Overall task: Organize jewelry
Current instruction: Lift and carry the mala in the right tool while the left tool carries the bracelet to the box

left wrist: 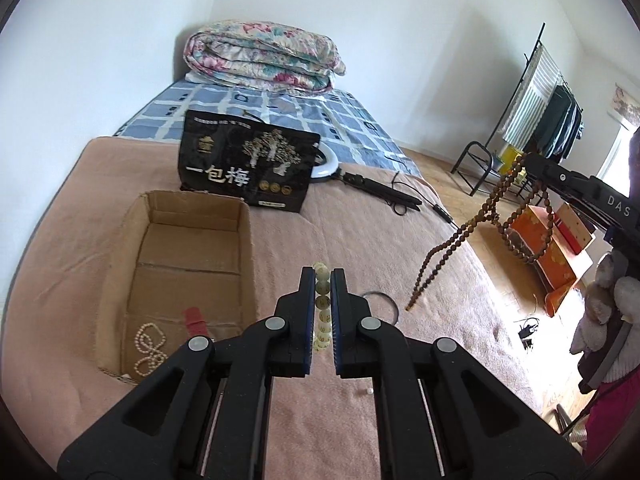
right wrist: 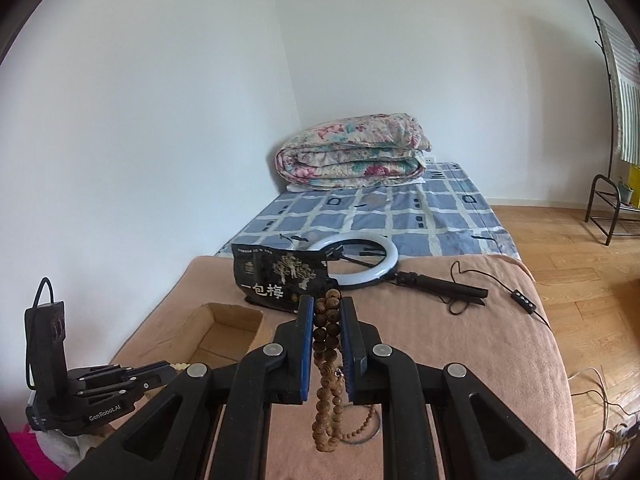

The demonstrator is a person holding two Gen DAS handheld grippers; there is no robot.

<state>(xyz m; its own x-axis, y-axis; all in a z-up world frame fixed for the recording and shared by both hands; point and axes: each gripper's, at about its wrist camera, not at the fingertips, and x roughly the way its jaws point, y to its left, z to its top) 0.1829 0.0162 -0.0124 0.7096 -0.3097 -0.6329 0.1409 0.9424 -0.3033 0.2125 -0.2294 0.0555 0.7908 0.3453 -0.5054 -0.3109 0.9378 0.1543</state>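
Note:
My left gripper [left wrist: 322,276] is shut on a pale green bead bracelet [left wrist: 322,304], held above the tan blanket just right of the open cardboard box [left wrist: 120,264]. A white pearl necklace [left wrist: 150,344] and a red item [left wrist: 194,317] lie in the box. My right gripper [right wrist: 326,304] is shut on a long brown wooden bead necklace [right wrist: 328,364]; its strands hang down below the jaws. In the left wrist view the right gripper [left wrist: 530,160] is up at the right with the brown beads [left wrist: 472,224] dangling. A black ring [left wrist: 384,304] and a small white bead [left wrist: 370,392] lie on the blanket.
A black snack bag [left wrist: 248,166] stands behind the box. A ring light [right wrist: 356,262] with cable lies behind it. A folded floral quilt [left wrist: 262,56] sits at the bed's far end. A clothes rack [left wrist: 548,116] and orange boxes [left wrist: 544,248] stand on the floor to the right.

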